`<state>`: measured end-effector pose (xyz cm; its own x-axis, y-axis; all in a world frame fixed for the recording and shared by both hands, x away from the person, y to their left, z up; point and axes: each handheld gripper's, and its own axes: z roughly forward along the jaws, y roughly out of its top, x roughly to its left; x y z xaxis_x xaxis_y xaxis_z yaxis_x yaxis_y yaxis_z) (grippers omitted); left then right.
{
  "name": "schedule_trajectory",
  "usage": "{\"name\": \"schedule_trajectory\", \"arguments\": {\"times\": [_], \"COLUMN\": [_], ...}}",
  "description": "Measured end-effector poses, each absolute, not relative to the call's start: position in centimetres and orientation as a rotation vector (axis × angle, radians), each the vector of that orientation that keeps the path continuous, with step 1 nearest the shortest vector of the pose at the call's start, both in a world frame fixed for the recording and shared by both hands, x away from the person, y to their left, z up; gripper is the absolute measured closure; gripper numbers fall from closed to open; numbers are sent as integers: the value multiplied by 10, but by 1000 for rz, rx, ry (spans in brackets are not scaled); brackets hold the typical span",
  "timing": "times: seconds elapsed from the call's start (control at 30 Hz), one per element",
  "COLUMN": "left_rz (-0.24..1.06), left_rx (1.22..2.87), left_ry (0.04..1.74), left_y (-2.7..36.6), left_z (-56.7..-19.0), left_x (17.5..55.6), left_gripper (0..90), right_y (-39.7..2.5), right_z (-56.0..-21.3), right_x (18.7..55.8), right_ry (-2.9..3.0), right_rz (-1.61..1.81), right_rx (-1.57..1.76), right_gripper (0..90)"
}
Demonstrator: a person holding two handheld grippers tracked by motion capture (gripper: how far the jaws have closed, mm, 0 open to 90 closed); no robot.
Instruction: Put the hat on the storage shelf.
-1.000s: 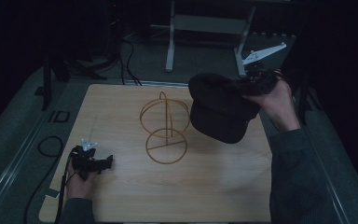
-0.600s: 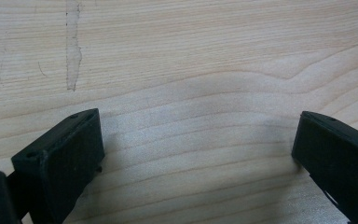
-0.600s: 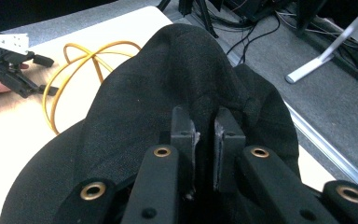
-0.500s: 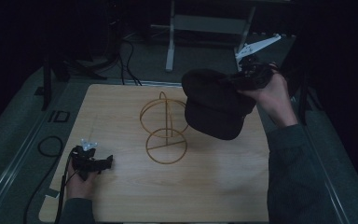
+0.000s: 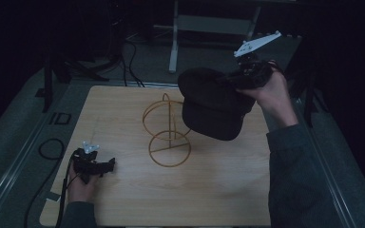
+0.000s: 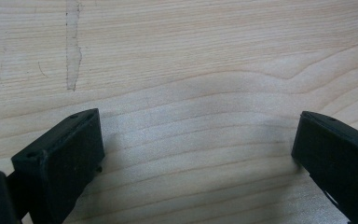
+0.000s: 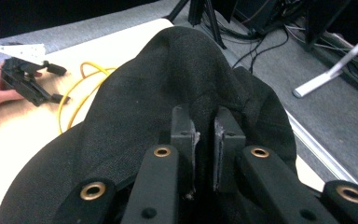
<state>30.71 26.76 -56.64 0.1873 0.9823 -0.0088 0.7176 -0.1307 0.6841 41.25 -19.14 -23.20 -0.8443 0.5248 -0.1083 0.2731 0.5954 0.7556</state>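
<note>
Nearest the person, at the table's (image 5: pixel 123 199) front left corner, the left tool (image 5: pixel 94 162) rests on the wood with its jaws spread wide and nothing between them. Farther in, at mid-table, stands a yellow wire stand (image 5: pixel 167 130), a hoop on a post above a round base ring. Just beyond and right of it, the right tool (image 5: pixel 237 81) holds a black cap (image 5: pixel 211 107) in the air, clenched on its rear edge, with the cap's crown hanging beside the hoop and seemingly not touching it.

The step in hand looks like setting the cap on the stand. Done well, that means keeping the pinch firm, carrying the cap's open side over the hoop, and lowering it straight so the light wire does not tip. The left tool could steady the base ring.

From above, the gap between cap and stand is plain, but the grip is hidden by the hand. The right gripper view shows that grip: the pads (image 7: pixel 223 140) are nearly closed on a fold of cloth. The left gripper view adds the bare wood between its open jaws.
</note>
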Motion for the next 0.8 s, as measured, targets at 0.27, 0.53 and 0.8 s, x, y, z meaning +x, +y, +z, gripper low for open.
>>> {"name": "schedule_trajectory", "arguments": {"times": [0.27, 0.53, 0.8], "left_rz": [619, 619, 619], "left_rx": [1914, 1914, 1909], "left_ry": [1588, 1588, 1589], "left_y": [268, 268, 267], "left_z": [-566, -566, -566], "left_x": [307, 307, 307], "left_gripper": [19, 18, 18], "right_y": [-185, -176, -168], "right_z": [-228, -230, -233], "right_x": [411, 409, 409], "right_ry": [2498, 2484, 2477], "right_rz": [1168, 1210, 1263], "right_rx": [615, 594, 574], "right_gripper": [815, 815, 816]}}
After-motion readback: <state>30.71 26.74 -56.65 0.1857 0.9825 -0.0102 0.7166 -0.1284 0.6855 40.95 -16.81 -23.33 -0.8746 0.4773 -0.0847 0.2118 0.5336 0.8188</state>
